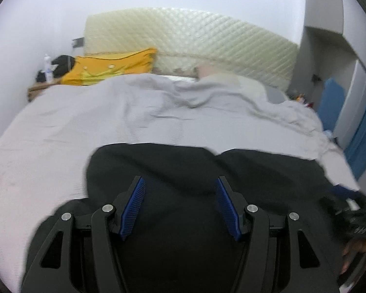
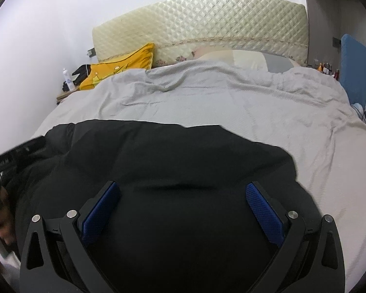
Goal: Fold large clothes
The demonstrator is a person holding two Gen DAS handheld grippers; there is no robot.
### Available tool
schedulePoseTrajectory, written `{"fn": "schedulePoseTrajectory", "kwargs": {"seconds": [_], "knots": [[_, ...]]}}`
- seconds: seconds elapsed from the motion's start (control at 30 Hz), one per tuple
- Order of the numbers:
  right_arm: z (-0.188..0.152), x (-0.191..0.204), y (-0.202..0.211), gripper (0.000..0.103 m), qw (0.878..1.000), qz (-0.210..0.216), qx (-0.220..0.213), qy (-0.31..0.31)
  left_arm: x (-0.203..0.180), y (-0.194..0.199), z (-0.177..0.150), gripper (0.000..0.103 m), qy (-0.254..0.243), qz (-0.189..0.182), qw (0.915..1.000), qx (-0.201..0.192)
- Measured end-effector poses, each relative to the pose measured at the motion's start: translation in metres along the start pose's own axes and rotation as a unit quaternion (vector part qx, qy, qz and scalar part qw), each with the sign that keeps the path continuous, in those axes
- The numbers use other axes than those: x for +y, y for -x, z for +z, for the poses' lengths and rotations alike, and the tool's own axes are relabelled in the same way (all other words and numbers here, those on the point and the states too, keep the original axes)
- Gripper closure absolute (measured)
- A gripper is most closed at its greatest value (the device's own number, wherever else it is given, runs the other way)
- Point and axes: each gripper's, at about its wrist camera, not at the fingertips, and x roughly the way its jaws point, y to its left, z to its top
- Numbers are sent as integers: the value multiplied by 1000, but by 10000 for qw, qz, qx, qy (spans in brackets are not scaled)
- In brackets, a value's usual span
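Observation:
A large black garment (image 1: 183, 163) lies bunched on the near part of a bed with a pale grey cover (image 1: 85, 122). My left gripper (image 1: 180, 180) hovers over the garment's left half, its blue pads (image 1: 134, 207) apart and nothing pinched between them. In the right wrist view the same black garment (image 2: 173, 151) fills the lower middle. My right gripper (image 2: 183, 185) stands open wide above it, with only cloth below the blue pads (image 2: 263, 214). The other gripper's dark body shows at each view's edge (image 1: 353, 222) (image 2: 14, 156), held by a hand.
A quilted cream headboard (image 2: 207, 24) stands at the far end, with a yellow cushion (image 2: 124, 66) and pale pillows (image 2: 244, 58) before it. A bedside table with a white bottle (image 2: 67, 79) is far left. A blue board (image 2: 353, 68) and small bottles stand far right.

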Motion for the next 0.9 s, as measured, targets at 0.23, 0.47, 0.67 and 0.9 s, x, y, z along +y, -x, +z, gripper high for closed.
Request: {"fn": "schedulePoseTrajectory", "kwargs": {"seconds": [0.23,0.47,0.67,0.9], "knots": [[-12,-28,-3,0,9995,-95,9,-295,4,-25,-19,42,-333,307,9983,373],[-23,-26,-15,0,9996,-119,-141,-207,-2,-35,-34,42,-410,238,9981,398],[-29,-28,-20,0,9994,-104,-249,-238,-6,-33,-36,41,-364,256,9983,386],[-25,-22,-6,0,9990,-315,-238,-200,-9,-15,-30,40,-256,443,9976,475]]}}
